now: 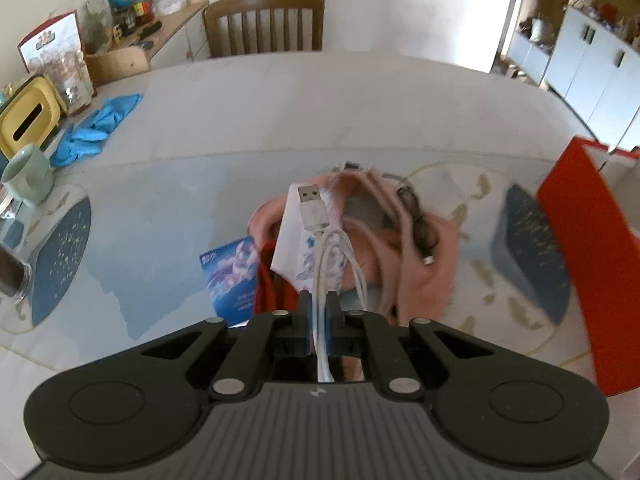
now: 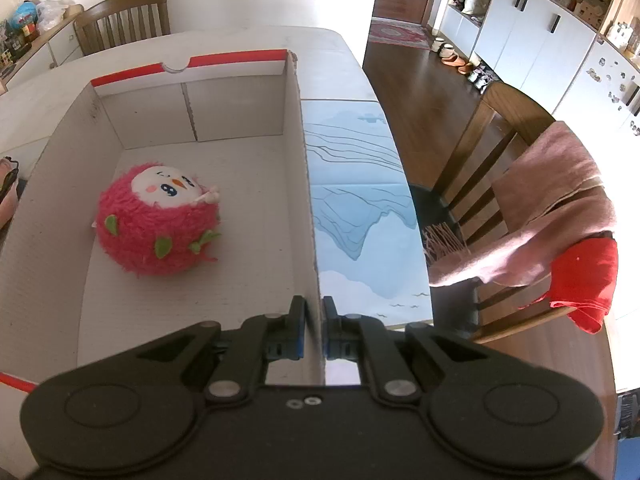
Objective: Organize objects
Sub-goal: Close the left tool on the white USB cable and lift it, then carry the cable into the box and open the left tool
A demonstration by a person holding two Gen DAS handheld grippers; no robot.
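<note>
Cable in grip, box wall held

Left gripper (image 1: 319, 304) has its jaws closed on a looped white USB cable (image 1: 320, 240), above a pink pouch (image 1: 416, 248) on the table (image 1: 280, 112). Right gripper (image 2: 314, 312) pinches the wall of the cardboard box (image 2: 298, 128), where a pink plush toy (image 2: 158, 220) lies. I judge the thin loops may slip out, or the dangling end may catch on the pouch.

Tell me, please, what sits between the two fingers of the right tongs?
The right wrist view shows the side wall of the cardboard box between the fingers of the right tongs, which are shut on it.
</note>
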